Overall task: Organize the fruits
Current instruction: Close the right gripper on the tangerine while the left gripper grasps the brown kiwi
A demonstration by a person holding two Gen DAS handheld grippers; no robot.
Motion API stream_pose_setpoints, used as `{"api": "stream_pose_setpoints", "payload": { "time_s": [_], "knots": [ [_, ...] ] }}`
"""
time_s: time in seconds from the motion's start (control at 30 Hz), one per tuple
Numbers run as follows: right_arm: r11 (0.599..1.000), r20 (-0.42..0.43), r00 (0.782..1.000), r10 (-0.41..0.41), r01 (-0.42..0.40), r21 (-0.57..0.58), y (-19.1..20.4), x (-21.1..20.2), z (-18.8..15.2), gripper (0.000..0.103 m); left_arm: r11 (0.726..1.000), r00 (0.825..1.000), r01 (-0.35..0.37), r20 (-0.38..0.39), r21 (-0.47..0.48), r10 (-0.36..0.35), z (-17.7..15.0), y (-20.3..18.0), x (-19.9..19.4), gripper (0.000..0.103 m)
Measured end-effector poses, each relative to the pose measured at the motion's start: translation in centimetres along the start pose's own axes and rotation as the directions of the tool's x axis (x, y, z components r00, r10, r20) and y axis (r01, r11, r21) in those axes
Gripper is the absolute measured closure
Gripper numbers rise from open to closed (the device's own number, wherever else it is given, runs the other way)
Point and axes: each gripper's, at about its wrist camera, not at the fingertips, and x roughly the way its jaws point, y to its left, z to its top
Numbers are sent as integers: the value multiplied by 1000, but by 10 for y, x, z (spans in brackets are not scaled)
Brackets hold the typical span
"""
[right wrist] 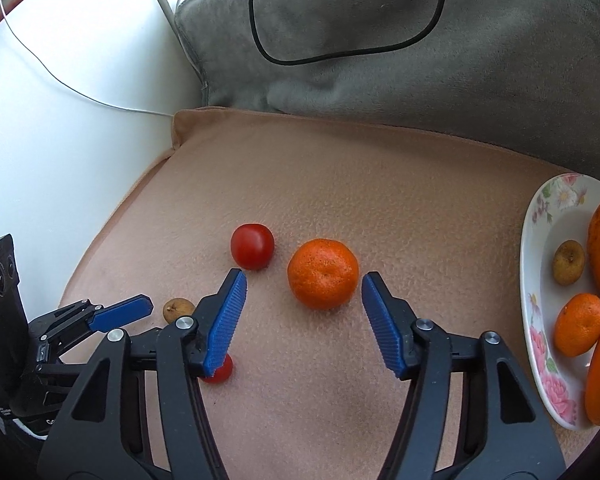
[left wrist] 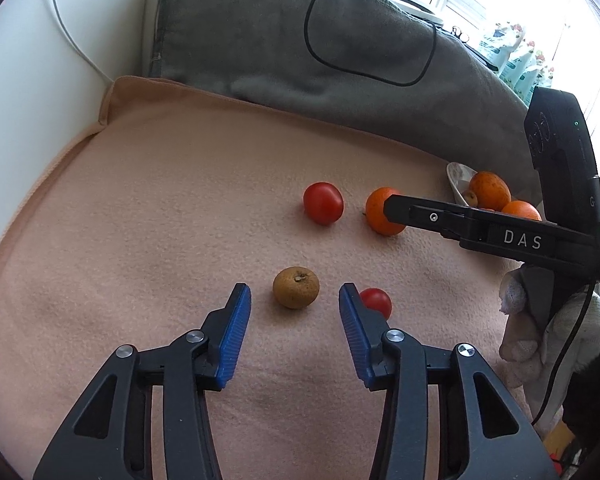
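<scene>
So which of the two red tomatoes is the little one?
The small tomato nearest the cameras, half hidden behind the left gripper. The bigger tomato sits farther back, beside the loose orange.

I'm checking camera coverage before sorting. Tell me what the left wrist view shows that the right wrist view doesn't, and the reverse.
Only the left wrist view: a gloved hand holding the right hand-held gripper.

Only the right wrist view: the floral plate nearly whole, with a small brown fruit on it in full.

Both: the loose orange, the larger tomato, the small tomato, the brown fruit on the peach blanket, and the grey cushion.
</scene>
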Motion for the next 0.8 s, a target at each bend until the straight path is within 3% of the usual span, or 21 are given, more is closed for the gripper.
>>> {"api": "stream_pose_setpoints", "payload": {
  "time_s": [0.47,0.53,0.8],
  "knots": [
    [1000,-36,999,-24,24,-3,-3,27,4,46,1000,999,-4,-35,-6,4,2,2,17,66],
    [1000,-43,999,-23,23,0,-3,30,4,52,1000,999,-6,-36,-6,5,2,2,18,68],
    [999,-44,998,-38,38,-2,-4,32,7,59,1000,1000,0,-28,-7,-1,2,2,18,74]
  ]
}}
